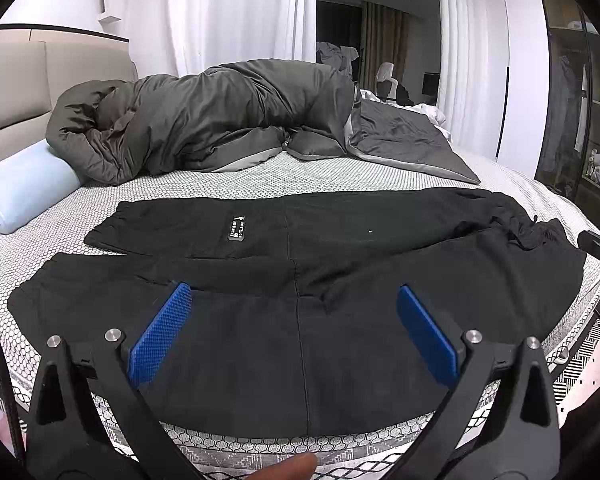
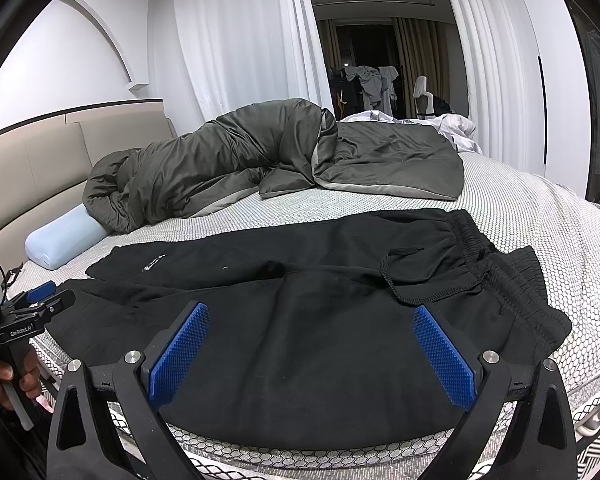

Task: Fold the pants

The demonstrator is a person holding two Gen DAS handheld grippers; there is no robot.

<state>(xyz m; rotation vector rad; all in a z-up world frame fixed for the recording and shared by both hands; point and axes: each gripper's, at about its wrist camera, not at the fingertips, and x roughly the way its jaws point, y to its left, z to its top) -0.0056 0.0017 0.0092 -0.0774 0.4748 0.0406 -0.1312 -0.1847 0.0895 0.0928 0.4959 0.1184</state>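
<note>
**A:** Since you asked about text: only readable writing is "GenRobot.AI" on the left gripper (image 2: 40, 300) body, seen from the right wrist. The pants (image 1: 300, 280) carry a small patch (image 1: 237, 229) with white print on the far leg, too small to read.

**B:** Pants state?

**A:** Black sweatpants, spread flat across the mattress (image 1: 260, 172) along its near edge. Legs run toward the headboard end, elastic waistband (image 2: 512, 280) bunched toward the foot end, drawcord (image 2: 396, 276) lying loose on top. The two legs lie side by side, the near one reaching the mattress edge.

**B:** Grippers?

**A:** Right gripper (image 2: 312, 354) fingers spread wide, blue pads clear, nothing pinched, over the near edge of the pants. Left gripper (image 1: 294, 332) likewise spread, empty, over the near leg. A hand (image 2: 4, 380) holds the left one's handle.

**B:** Other stuff?

**A:** Grey duvet (image 2: 260, 152) heaped along the far edge, pale blue pillow (image 1: 20, 192) at the headboard end.
</note>
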